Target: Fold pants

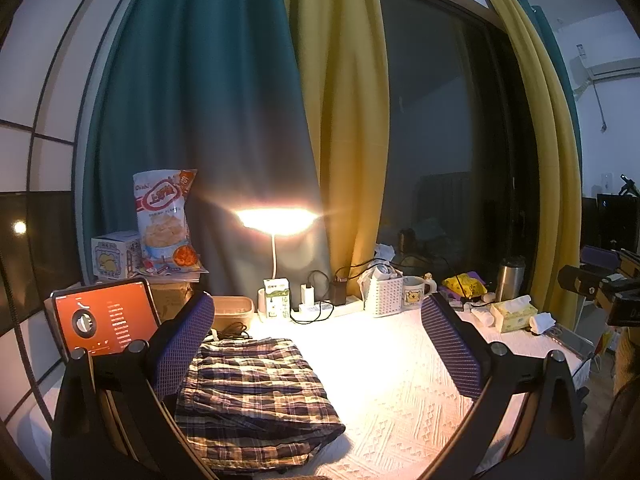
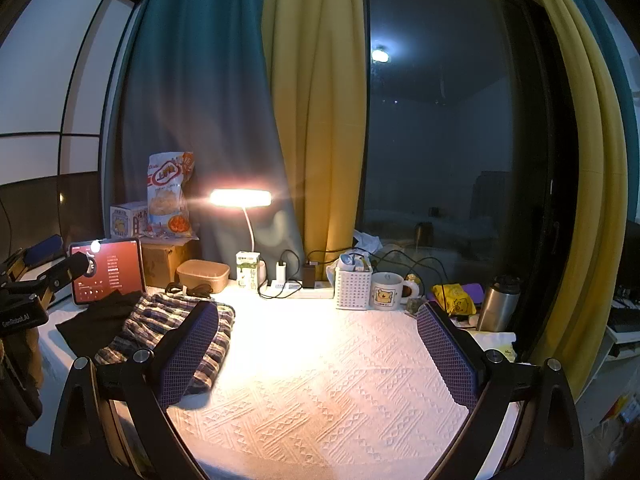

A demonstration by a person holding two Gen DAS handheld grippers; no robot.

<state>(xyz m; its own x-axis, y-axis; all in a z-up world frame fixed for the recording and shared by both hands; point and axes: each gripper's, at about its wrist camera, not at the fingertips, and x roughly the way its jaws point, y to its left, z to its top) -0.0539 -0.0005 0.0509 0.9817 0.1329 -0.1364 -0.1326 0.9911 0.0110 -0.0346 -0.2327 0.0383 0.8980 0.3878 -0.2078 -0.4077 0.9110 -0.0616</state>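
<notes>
The plaid pants point(image 1: 256, 396) lie folded in a compact stack on the white textured tablecloth point(image 1: 400, 400), at the left of the table. They also show in the right wrist view point(image 2: 176, 320), next to a dark cloth point(image 2: 96, 320). My left gripper point(image 1: 316, 344) is open and empty, held above the table with its left finger over the pants' left edge. My right gripper point(image 2: 316, 344) is open and empty, to the right of the pants over bare tablecloth point(image 2: 320, 380). The right gripper's body shows at the right edge of the left wrist view point(image 1: 600, 284).
A lit desk lamp point(image 1: 276, 220), tablet point(image 1: 104, 320), snack bag point(image 1: 166, 220), brown container point(image 1: 232, 310), milk carton point(image 1: 277, 298), power strip with cables point(image 1: 320, 308), white basket point(image 1: 382, 294), mug point(image 1: 414, 292), steel flask point(image 1: 509, 278) and tissue box point(image 1: 514, 312) line the table's back and sides.
</notes>
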